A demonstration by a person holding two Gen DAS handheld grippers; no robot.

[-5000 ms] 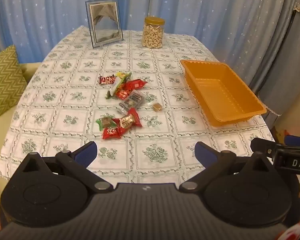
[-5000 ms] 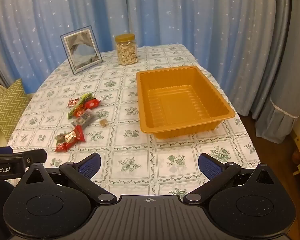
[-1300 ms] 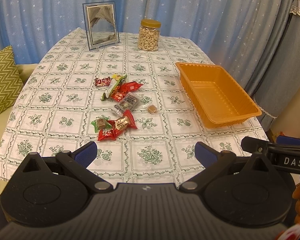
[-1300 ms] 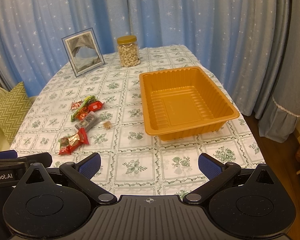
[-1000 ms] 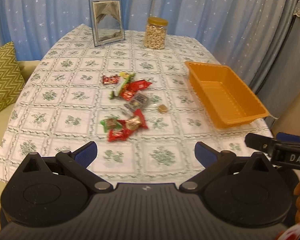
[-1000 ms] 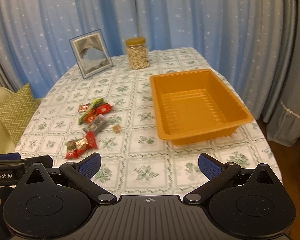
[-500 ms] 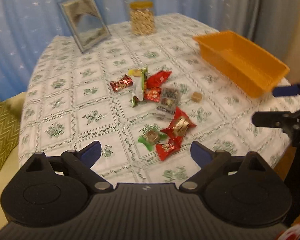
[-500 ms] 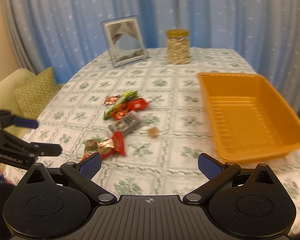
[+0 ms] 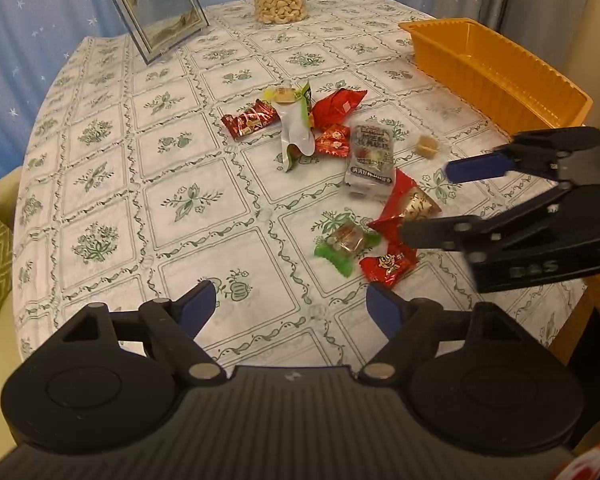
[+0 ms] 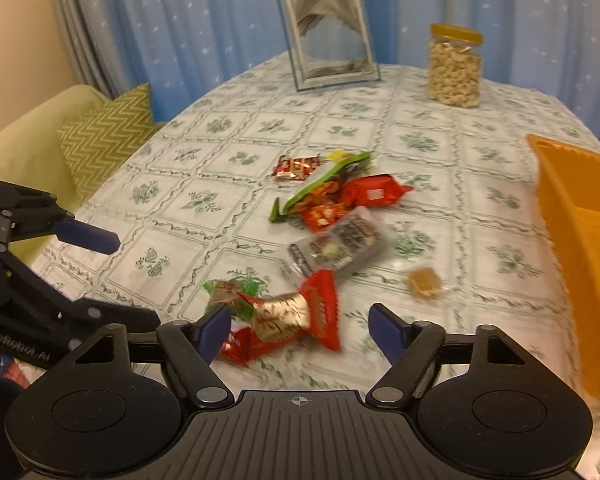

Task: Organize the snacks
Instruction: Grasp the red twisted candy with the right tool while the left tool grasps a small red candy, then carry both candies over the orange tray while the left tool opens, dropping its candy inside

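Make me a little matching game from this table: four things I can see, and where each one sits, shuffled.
Things:
1. cashew jar
2. picture frame
3. orange tray
4. small brown candy

Places:
A. alone on the tablecloth, between the wrapped snacks and the tray
B. far end of the table, left of the jar
C. right edge of the table, nothing in it as far as shows
D. far end of the table, right of the frame

Pairs: 1-D, 2-B, 3-C, 4-A

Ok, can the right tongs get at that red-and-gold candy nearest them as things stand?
Probably yes. The right tongs stand open, just been closing, with the red-and-gold candy lying flat right ahead of them. Only the green-wrapped candy crowds its left side; nothing covers it.
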